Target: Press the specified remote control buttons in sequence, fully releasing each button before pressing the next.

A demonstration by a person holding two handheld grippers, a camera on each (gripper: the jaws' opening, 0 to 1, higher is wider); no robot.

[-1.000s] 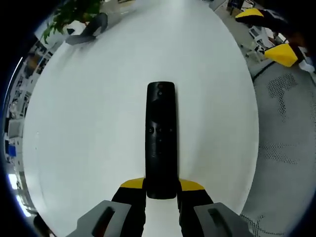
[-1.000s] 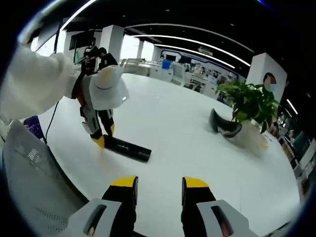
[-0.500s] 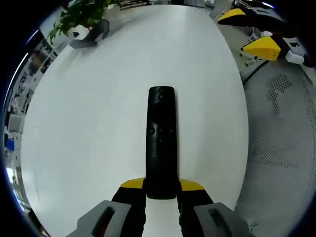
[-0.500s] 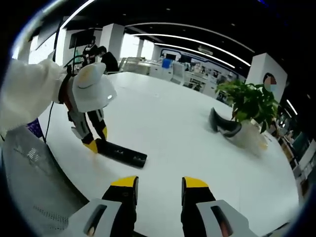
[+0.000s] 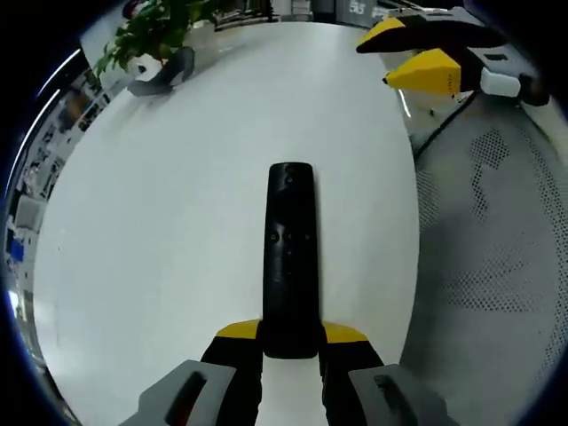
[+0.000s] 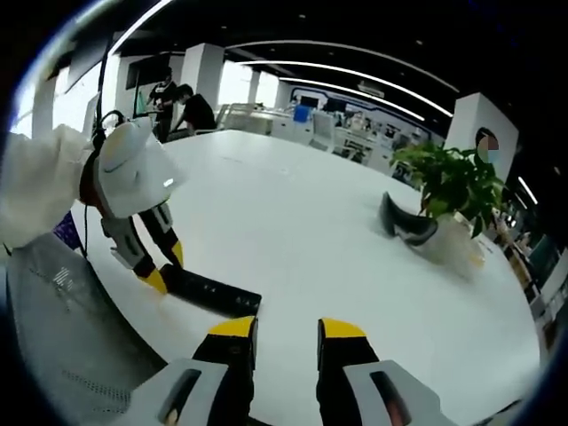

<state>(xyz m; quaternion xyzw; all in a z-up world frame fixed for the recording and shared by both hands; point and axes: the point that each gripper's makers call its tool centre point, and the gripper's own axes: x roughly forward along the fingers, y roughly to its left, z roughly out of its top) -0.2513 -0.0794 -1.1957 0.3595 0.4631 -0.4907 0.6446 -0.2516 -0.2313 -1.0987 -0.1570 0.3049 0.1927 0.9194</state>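
A long black remote [image 5: 290, 253] lies flat on the white table [image 5: 151, 204], pointing away from me. My left gripper [image 5: 291, 341] is shut on its near end, a yellow-tipped finger on each side. The right gripper [image 5: 401, 55] hovers at the upper right, above the table's edge and apart from the remote. In the right gripper view, the remote [image 6: 211, 292] lies just beyond and left of my right gripper [image 6: 287, 330], which stands open with a narrow gap and nothing in it. The left gripper [image 6: 153, 279] holds the remote's left end, under a white sleeve [image 6: 35, 191].
A potted plant [image 6: 453, 182] and a dark curved object [image 6: 404, 224] stand at the table's far side. A grey mesh surface [image 5: 497, 248] lies past the table's near edge. People stand by desks in the background [image 6: 182, 102].
My right gripper has come closer to the remote and its jaws have narrowed a little. The left gripper keeps its hold on the remote, which has stayed on the table.
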